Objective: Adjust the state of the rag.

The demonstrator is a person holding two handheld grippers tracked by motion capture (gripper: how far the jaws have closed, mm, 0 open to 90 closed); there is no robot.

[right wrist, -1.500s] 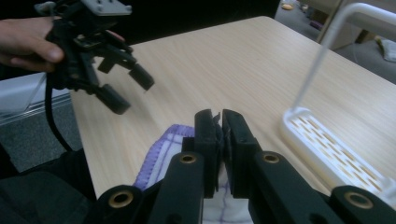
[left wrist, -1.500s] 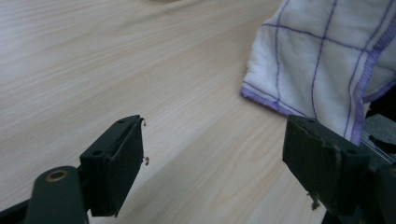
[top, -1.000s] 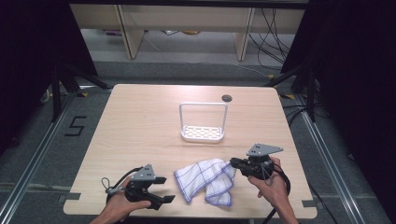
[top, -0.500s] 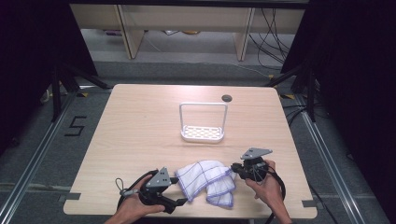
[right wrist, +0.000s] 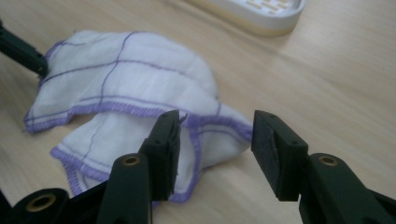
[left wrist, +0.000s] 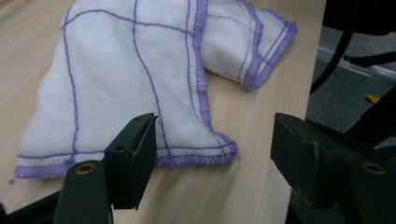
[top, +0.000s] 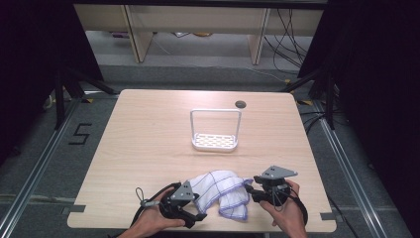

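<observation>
A white cloth (top: 220, 191) with purple grid lines and a purple hem lies crumpled near the table's front edge. My left gripper (top: 198, 213) is at its near-left side. In the left gripper view, the jaws (left wrist: 217, 161) stand apart around a hemmed corner of the cloth (left wrist: 140, 79). They have just been closing a little, and the pads do not press it. My right gripper (top: 250, 191) is at the cloth's right end. Its jaws (right wrist: 217, 149) have just been opening, and a folded corner of the cloth (right wrist: 126, 93) lies loose between them.
A white slotted dish with a wire handle (top: 214, 141) stands mid-table, beyond the cloth; its rim (right wrist: 261, 14) shows in the right gripper view. A dark round hole (top: 240, 104) sits near the far edge. The table's front edge (top: 198, 230) runs just below both hands.
The left hand has slid right up to the cloth's near-left corner. The right hand has shifted slightly toward the front edge beside the cloth's right end. The cloth lies about where it was.
</observation>
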